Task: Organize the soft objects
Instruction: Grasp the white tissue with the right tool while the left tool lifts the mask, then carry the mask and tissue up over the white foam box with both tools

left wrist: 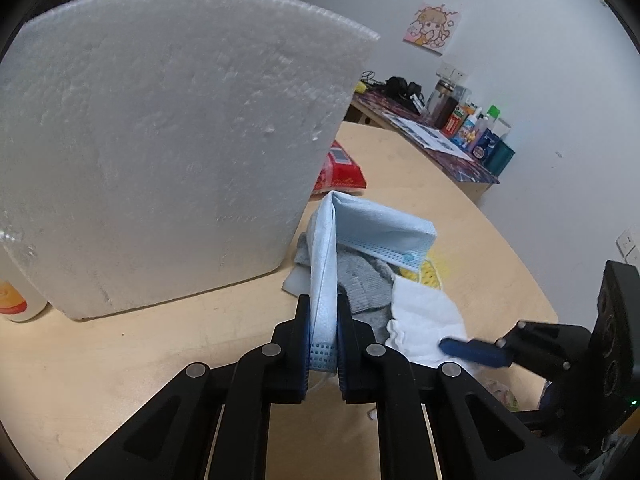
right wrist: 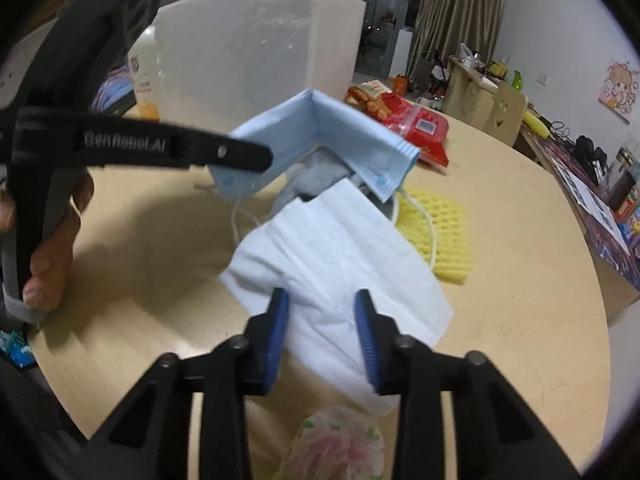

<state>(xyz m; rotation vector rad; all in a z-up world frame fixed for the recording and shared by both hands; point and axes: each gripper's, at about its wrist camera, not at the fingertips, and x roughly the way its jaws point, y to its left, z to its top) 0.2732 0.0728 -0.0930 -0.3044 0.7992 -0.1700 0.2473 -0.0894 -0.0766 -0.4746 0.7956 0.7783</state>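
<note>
Left wrist view: the left hand-held gripper [left wrist: 323, 336] is clenched on a blue mask [left wrist: 360, 232], its pads pinching one end of it. The mask rises from the jaws, folds over at a peak and drops away to the right, hanging clear of the bench [left wrist: 120, 360]. Just left of it stands a big white foam box [left wrist: 168, 140]. Below the mask lies a small heap: a grey cloth [left wrist: 364, 284], a white mask [left wrist: 424, 320] and a yellow foam net [left wrist: 432, 268] behind them. A red snack bag [left wrist: 340, 172] lies by the box's far corner, and a bottle [left wrist: 18, 300] peeks out at the box's left edge. The right hand-held gripper [left wrist: 472, 350] enters from the right, one blue finger lying over the white mask's near edge.

Right wrist view: the right hand-held gripper [right wrist: 322, 332] straddles the white mask [right wrist: 332, 256]; its jaws stand part-way in, the pads at the mask's near folds on either side, but whether they press on it I cannot tell. The blue mask [right wrist: 320, 132] hangs bent like a tent above the grey cloth [right wrist: 316, 176], held at its left end by the left hand-held gripper [right wrist: 248, 160], which a hand [right wrist: 52, 252] grips at the left edge. The yellow net [right wrist: 444, 232] lies right of the white mask, the red bag [right wrist: 420, 128] beyond, the foam box [right wrist: 260, 40] behind. A flowered plastic bag [right wrist: 340, 444] sits nearest the camera.
</note>
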